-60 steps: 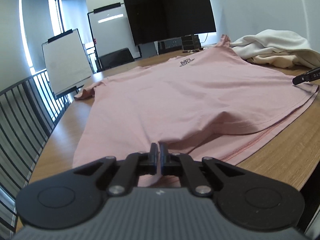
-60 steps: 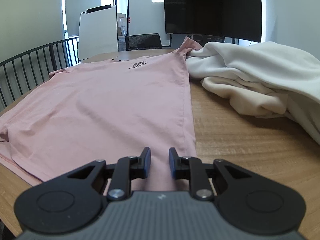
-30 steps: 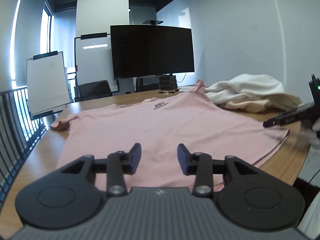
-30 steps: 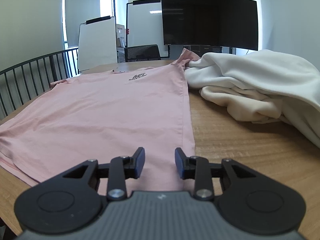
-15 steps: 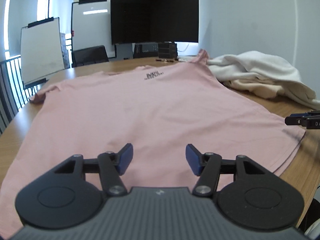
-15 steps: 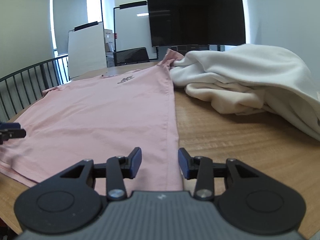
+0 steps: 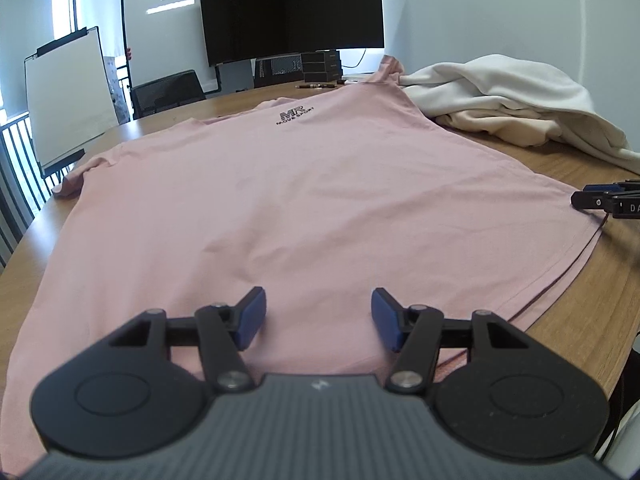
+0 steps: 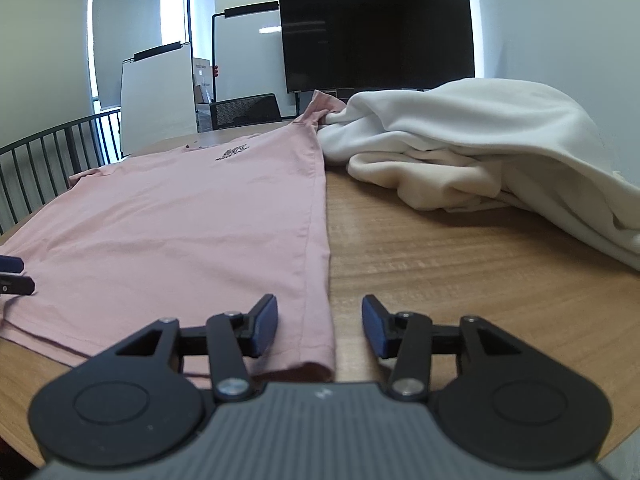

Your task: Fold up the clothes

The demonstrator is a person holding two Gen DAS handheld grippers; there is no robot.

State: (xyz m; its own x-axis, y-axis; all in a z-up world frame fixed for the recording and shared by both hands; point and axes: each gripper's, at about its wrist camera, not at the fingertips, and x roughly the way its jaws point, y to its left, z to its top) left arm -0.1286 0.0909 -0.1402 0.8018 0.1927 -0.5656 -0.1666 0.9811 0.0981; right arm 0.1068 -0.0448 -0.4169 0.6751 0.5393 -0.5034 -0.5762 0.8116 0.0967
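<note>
Left wrist view takes in a meeting room: a railing at the far left, two whiteboards, a dark wall screen, and a wooden table running toward them. A pink T-shirt lies spread flat on that table, printed side up, hem nearest the cameras. The left gripper hovers over the hem's middle with its jaws wide apart, holding nothing. To the shirt's right, a heap of cream clothes touches its far sleeve. The right gripper straddles the shirt's near right corner, jaws likewise spread and empty, one finger over cloth, the other over bare wood.
</note>
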